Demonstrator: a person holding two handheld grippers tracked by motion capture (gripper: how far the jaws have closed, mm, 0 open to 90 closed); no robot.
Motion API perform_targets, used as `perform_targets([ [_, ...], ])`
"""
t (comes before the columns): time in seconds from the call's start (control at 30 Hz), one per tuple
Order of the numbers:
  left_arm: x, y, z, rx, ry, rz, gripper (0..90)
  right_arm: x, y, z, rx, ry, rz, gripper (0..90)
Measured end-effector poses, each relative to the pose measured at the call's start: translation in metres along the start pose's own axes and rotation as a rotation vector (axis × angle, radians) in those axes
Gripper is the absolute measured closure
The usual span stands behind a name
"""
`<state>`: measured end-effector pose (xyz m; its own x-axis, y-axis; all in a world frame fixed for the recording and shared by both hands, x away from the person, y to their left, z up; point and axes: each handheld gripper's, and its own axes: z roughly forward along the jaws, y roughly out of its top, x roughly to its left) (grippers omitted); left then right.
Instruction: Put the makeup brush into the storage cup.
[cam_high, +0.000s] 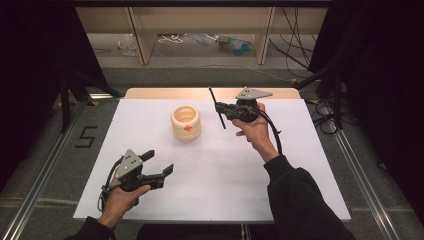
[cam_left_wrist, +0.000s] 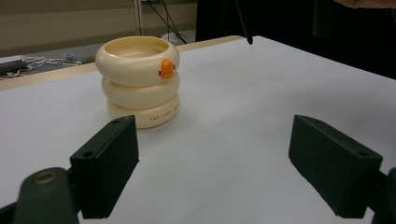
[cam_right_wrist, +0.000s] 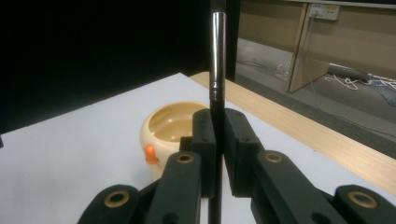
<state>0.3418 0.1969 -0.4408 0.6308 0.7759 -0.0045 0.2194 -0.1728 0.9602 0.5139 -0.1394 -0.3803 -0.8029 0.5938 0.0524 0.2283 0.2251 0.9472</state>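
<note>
Two claws: right claw (cam_right_wrist: 215, 140) pinches an upright brush (cam_right_wrist: 216, 60) (bristles hidden) — left claw (cam_left_wrist: 212, 163) spread.

From my right gripper view, the thin black rod (cam_right_wrist: 217, 60) runs off the top edge, so I can't see its tip, and its lower end drops out of the bottom edge. The cream ringed pot (cam_right_wrist: 175, 126) is half hidden behind the jaws. In my left gripper view, small lettering on the pot's bottom ring (cam_left_wrist: 164, 115) is too fine to read. Floor clutter (cam_high: 234, 45) beyond the table is too blurred to identify.
</note>
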Motion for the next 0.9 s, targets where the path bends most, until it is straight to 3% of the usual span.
perform_targets([
  [0.43,-0.001,0.0,-0.001,-0.004,0.0,-0.011,16.1,-0.004,0.011,0.017,-0.007,-0.01,0.028,84.2],
  [0.47,-0.002,0.0,-0.001,-0.007,-0.002,-0.027,16.1,-0.004,0.012,0.018,-0.004,-0.004,0.027,84.2],
  [0.5,-0.001,0.0,0.0,-0.007,-0.003,-0.008,16.1,-0.004,0.013,0.019,-0.008,-0.007,0.025,84.2],
  [0.57,-0.001,0.0,0.0,-0.004,0.0,-0.011,16.1,-0.004,0.015,0.022,-0.01,-0.007,0.023,84.2],
  [0.6,-0.005,-0.001,-0.001,0.007,-0.004,-0.064,16.1,-0.003,0.016,0.024,-0.005,-0.008,0.024,84.2],
  [0.7,-0.004,-0.001,0.0,-0.004,-0.014,-0.056,16.1,-0.003,0.018,0.028,-0.018,-0.013,0.033,84.2],
  [0.77,-0.004,-0.001,-0.001,0.004,0.002,-0.053,16.1,-0.004,0.02,0.03,-0.016,-0.011,0.033,84.2],
  [0.83,-0.002,-0.001,-0.001,0.001,0.002,-0.031,16.1,-0.003,0.022,0.033,-0.018,-0.006,0.043,84.2],
  [0.9,-0.004,-0.001,-0.002,0.006,0.01,-0.06,16.1,-0.003,0.022,0.035,-0.021,-0.009,0.039,84.2],
])
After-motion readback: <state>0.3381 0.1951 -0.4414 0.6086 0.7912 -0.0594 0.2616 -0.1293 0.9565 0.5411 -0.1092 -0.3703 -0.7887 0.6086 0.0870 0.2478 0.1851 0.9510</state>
